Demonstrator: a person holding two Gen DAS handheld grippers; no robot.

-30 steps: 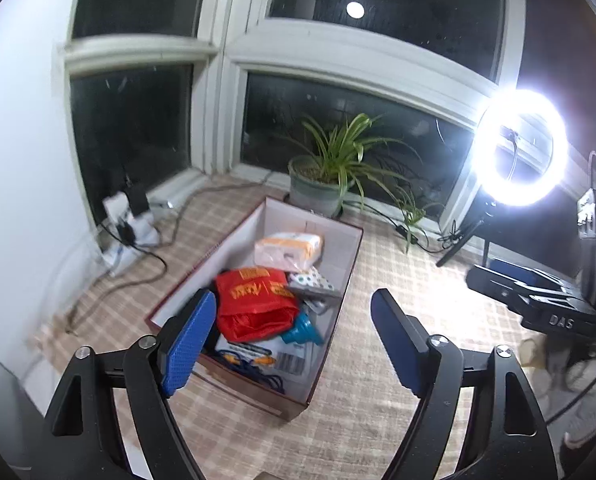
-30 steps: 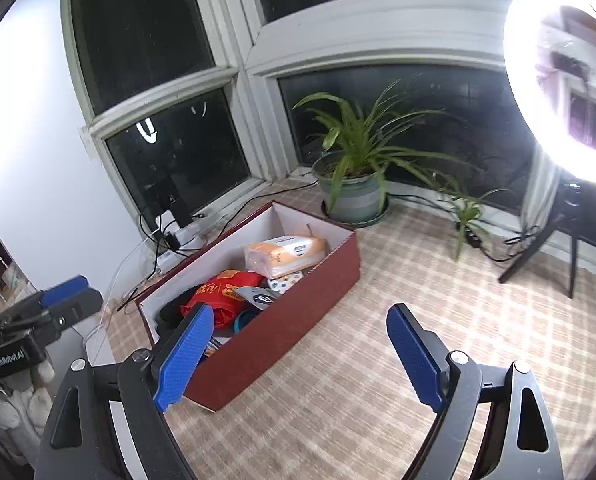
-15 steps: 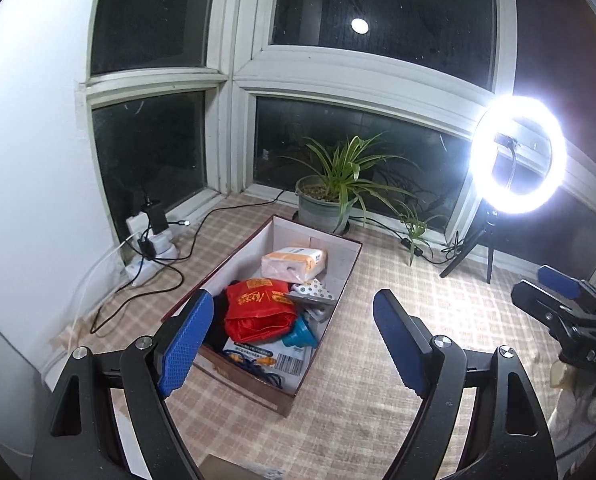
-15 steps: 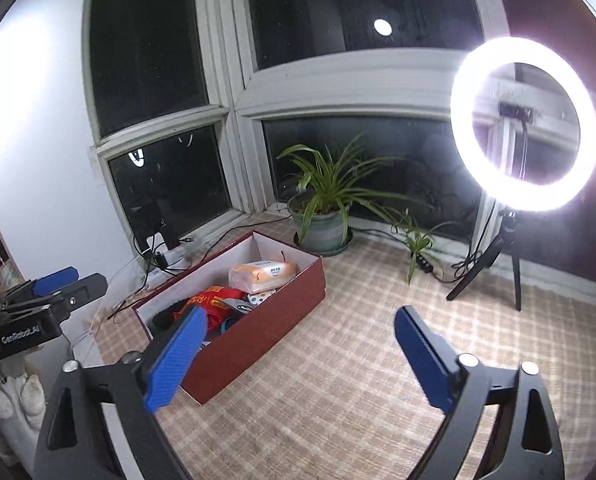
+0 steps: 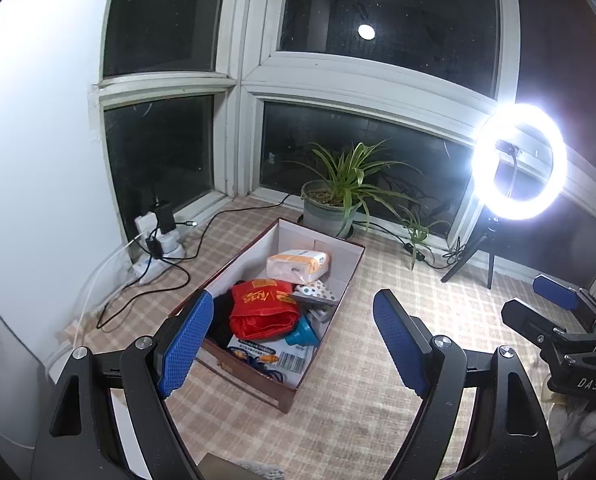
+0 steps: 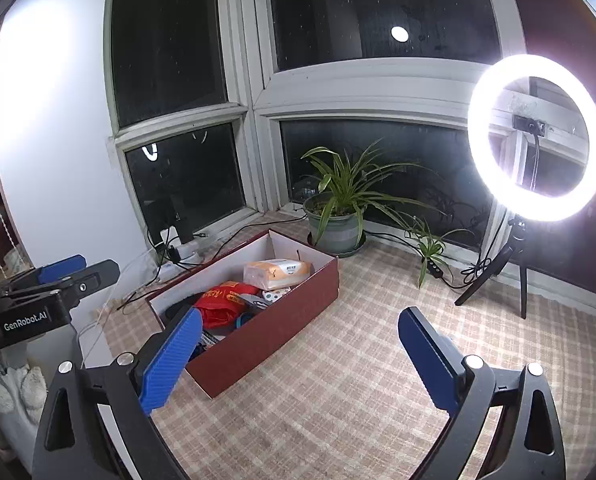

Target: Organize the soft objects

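My left gripper [image 5: 290,338] and my right gripper [image 6: 298,360] are black with blue dimpled pads. The box [image 6: 274,336] is dark red outside and white inside. In it lie a red bag [image 5: 264,312] with yellow print, an orange-and-white tissue pack [image 5: 298,265], a white roll with dark dots [image 5: 316,292] and a teal funnel [image 5: 303,332]. The mat [image 6: 358,380] is a beige and white check. The plant [image 5: 348,176] is green in a grey-green pot [image 5: 324,214]. The ring light [image 6: 536,136] glows white on a black tripod [image 6: 502,268]
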